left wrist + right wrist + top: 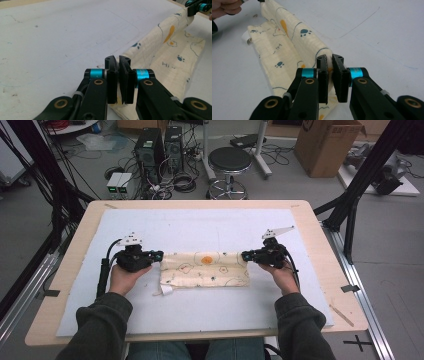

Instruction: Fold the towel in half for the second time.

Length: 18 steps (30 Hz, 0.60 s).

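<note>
At table centre, a cream paw-print cloth (205, 269) lies folded lengthwise; left gripper (159, 255) pinches its nine-o'clock corner, right gripper (245, 255) pinches its three-o'clock corner.

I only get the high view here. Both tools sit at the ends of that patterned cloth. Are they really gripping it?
Observer: Yes. The left tool has its jaws shut on the cloth, pinching a corner between the pads.
Operator: And the other one?
Observer: The right tool is shut on the opposite end, with a bit of fabric caught between its pads.
Operator: What are those little marks printed on it?
Observer: Up close they are blue paw prints and orange blobs.
Operator: Is it lying flat?
Observer: Not all of it. The far edge, between the tools, is raised in a fold above the rest, which lies on the mat.
</note>
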Each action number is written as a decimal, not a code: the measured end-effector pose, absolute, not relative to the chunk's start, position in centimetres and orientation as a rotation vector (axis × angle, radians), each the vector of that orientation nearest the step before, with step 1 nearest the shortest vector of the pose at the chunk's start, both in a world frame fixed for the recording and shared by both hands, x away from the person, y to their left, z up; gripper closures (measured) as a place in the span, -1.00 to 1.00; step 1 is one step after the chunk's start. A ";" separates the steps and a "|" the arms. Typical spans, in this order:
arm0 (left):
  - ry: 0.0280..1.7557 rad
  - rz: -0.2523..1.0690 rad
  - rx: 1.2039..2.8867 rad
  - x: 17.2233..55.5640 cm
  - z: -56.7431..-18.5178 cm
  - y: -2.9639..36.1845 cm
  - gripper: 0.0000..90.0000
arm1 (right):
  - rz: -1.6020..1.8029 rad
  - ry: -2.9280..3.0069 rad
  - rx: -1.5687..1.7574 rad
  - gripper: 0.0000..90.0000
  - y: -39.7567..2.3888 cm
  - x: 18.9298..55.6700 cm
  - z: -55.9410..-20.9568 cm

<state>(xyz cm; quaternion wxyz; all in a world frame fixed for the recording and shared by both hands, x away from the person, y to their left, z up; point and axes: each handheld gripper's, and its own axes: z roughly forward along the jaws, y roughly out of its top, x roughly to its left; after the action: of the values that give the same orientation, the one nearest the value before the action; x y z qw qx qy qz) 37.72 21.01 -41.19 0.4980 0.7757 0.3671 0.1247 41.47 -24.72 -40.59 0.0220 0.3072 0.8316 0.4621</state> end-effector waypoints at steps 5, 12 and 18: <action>0.868 0.305 1.900 37.3 -41.0 20.8 0.88 | 1.423 2.592 0.929 0.85 -24.5 41.0 -40.4; 0.857 0.298 1.911 36.6 -41.5 20.8 0.88 | 1.413 2.612 0.916 0.85 -24.6 40.3 -40.9; 0.840 0.286 1.930 35.9 -42.1 20.7 0.87 | 1.416 2.631 0.896 0.85 -24.7 39.8 -41.5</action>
<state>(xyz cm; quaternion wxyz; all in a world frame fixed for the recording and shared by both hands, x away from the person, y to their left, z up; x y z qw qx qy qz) 35.92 20.74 -42.08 0.4869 0.7937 0.3452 0.1174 39.76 -24.65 -41.46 0.0113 0.2871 0.8434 0.4540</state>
